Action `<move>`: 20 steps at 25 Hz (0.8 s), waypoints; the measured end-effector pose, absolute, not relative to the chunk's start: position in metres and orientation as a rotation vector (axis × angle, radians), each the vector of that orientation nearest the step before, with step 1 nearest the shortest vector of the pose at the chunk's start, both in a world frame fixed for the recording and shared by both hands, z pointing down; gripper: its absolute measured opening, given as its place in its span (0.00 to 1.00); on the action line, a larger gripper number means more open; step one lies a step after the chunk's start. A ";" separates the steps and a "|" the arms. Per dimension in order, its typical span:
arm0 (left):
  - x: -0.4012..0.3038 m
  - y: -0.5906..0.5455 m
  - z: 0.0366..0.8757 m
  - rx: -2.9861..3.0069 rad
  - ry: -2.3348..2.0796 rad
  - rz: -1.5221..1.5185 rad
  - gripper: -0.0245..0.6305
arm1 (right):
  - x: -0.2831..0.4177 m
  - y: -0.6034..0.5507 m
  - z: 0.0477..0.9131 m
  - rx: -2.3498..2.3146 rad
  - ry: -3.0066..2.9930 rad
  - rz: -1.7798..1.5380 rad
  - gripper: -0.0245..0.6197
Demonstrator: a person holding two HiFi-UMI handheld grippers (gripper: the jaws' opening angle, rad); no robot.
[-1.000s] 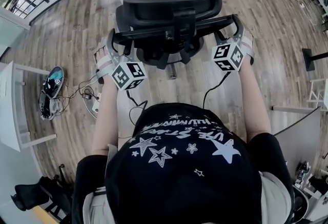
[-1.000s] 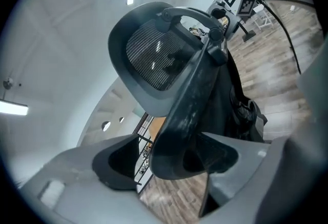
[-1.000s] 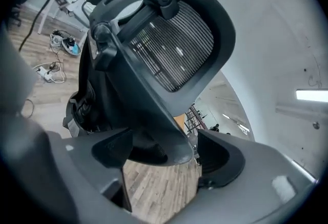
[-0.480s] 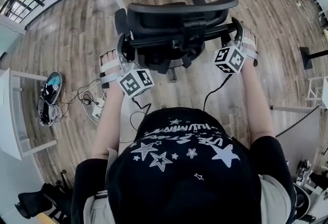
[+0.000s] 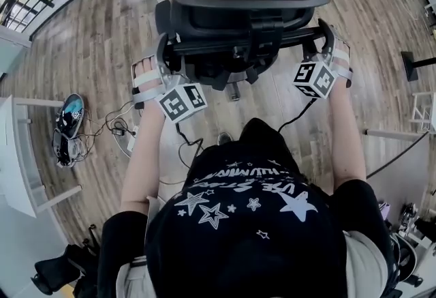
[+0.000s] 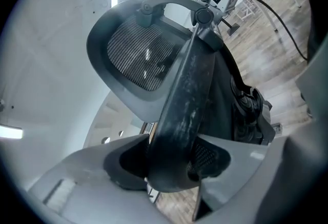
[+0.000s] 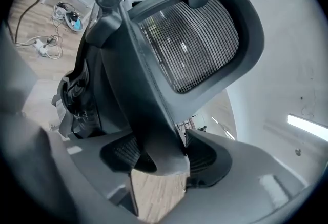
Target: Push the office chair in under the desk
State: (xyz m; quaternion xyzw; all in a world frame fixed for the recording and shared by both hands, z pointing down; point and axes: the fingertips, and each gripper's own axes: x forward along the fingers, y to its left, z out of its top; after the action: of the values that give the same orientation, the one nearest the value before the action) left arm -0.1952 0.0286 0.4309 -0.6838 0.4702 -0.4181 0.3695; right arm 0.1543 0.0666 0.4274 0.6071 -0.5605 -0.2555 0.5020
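Moved: jaws inward, onto office chair [image 5: 238,17]
Left gripper [image 6: 171,166]: clamped on chair's left side
Right gripper [image 7: 159,159]: closing, gripping right side

the wooden plank floor [image 5: 82,37] carries the office chair [image 5: 238,24] in the middle. at the left some shoes [image 5: 71,112] lie on it, just beside loose cables [image 5: 112,125], and white table legs [image 5: 58,198] stand near them.
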 end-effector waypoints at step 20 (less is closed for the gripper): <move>-0.116 -0.129 0.435 -1.832 1.136 -1.103 0.39 | 0.225 -0.075 0.429 1.432 -1.433 -0.617 0.43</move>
State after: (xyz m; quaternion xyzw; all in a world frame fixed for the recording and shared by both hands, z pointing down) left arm -0.1162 -0.1286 0.4351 -0.7081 0.4389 -0.4264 0.3524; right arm 0.2251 -0.0755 0.4291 0.5897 -0.5899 -0.2538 0.4898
